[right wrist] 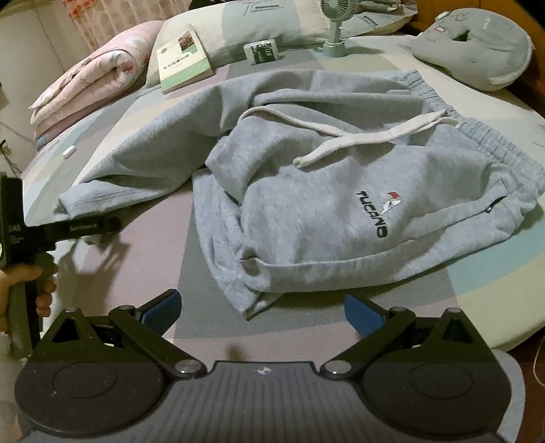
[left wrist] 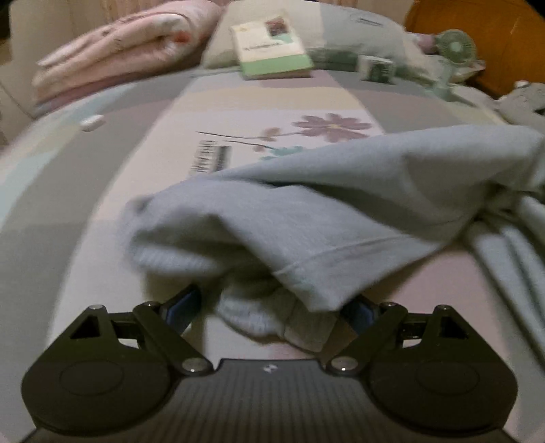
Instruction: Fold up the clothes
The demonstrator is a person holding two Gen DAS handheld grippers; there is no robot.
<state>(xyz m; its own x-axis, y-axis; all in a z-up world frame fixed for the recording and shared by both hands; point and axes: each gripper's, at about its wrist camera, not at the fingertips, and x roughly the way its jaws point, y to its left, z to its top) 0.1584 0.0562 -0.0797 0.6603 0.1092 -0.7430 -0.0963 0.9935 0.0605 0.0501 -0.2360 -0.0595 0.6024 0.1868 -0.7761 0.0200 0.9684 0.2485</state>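
Light grey sweatpants (right wrist: 306,204) with a white drawstring (right wrist: 340,136) and a "TUCANO" logo lie crumpled on the bed. One leg (left wrist: 306,211) stretches out to the left. My left gripper (left wrist: 270,308) is open wide, low over the bed. The leg's ribbed cuff (left wrist: 259,317) lies between its blue pads (left wrist: 184,306), with a gap on the left side. In the right wrist view a hand (right wrist: 20,283) holds the left gripper (right wrist: 102,225) at that leg end. My right gripper (right wrist: 262,311) is open, with nothing between its fingers, just short of the other leg's hem (right wrist: 252,296).
A patchwork bedsheet (right wrist: 143,259) covers the bed. At the back lie a rolled pink quilt (right wrist: 95,78), a pillow (right wrist: 272,20), a green-and-white book (right wrist: 184,58), a small box (right wrist: 264,51), a green desk fan (right wrist: 335,24) and a grey plush cushion (right wrist: 477,51). The bed's edge (right wrist: 511,327) runs at the right.
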